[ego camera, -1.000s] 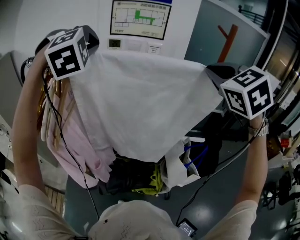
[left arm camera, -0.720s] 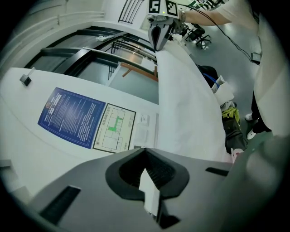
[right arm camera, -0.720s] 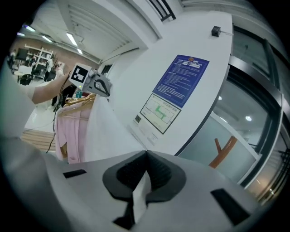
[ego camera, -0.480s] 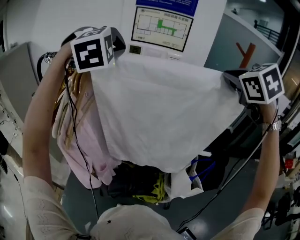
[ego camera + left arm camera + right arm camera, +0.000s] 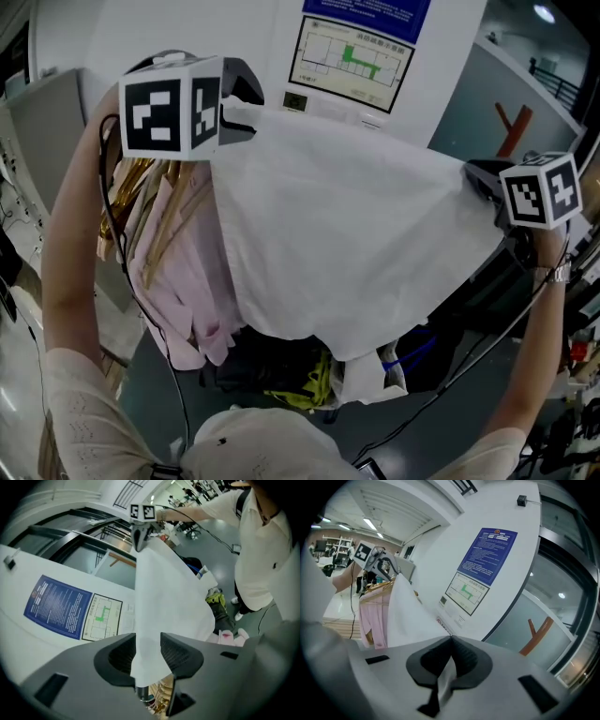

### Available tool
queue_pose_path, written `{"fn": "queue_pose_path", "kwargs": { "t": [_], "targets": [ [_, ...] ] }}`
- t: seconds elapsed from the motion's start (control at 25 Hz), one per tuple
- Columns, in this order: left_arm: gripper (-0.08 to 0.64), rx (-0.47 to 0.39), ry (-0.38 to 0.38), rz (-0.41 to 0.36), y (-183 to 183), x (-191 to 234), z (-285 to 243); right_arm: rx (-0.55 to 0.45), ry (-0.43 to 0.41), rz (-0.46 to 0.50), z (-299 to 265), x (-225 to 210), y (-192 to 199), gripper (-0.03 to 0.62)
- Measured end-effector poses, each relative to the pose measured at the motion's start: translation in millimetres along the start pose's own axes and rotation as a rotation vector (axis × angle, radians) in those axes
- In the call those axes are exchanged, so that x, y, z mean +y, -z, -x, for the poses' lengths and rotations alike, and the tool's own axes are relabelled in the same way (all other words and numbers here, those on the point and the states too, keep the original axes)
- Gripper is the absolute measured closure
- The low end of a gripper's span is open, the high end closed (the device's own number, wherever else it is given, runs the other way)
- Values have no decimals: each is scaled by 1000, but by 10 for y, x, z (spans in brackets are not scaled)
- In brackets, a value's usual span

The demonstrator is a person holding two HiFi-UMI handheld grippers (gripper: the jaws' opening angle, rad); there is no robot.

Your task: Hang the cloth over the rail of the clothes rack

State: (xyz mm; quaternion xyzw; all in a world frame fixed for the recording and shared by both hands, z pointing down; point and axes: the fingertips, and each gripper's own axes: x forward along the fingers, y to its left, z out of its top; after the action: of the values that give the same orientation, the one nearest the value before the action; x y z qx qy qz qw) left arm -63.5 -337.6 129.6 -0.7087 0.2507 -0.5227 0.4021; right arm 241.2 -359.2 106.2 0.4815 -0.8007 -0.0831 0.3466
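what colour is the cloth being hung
The cloth is plain white, best seen in the head view.

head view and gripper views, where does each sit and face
Head view: on the head, looking down at cloth between left gripper and right gripper; arms show.
Left gripper view: on it, facing the right gripper and torso; its jaws have just been opening, cloth between.
Right gripper view: on it, facing the left gripper; jaws shut on cloth.
All share the cloth.

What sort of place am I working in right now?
Probably an office-type building's hallway or lobby: a blue printed wall notice above a framed floor plan, a glossy grey floor, and pink garments on wooden hangers.
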Motion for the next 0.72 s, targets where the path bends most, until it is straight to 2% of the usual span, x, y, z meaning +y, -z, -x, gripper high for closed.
{"fn": "queue_pose_path", "kwargs": {
  "t": [0.04,0.12,0.2,0.24,0.28,0.36,0.48,0.56,0.72],
  "targets": [
    [411,41,-28,-29,-7,-58,-30,-1,-1,1,-3,3,-8,574],
    [410,120,-156,-74,-20,-63,-152,-5,4,6,-4,-6,-27,574],
    [411,164,-301,-94,-19,12,-279,-10,17,8,-4,-25,-37,574],
    [430,169,-342,-87,-8,44,-315,-11,21,8,-10,-32,-30,574],
    [453,172,-351,-67,9,60,-330,-11,20,8,-18,-33,-18,574],
    [457,188,-310,-40,30,58,-323,-8,8,7,-21,-20,1,574],
    [476,209,-246,-56,11,43,-274,-18,3,8,7,-9,-15,574],
    [546,200,-228,-55,-7,47,-247,-26,1,5,17,-12,-20,574],
    [546,208,-208,-69,7,68,-257,-33,-9,-1,30,-6,-34,574]
  ]
}}
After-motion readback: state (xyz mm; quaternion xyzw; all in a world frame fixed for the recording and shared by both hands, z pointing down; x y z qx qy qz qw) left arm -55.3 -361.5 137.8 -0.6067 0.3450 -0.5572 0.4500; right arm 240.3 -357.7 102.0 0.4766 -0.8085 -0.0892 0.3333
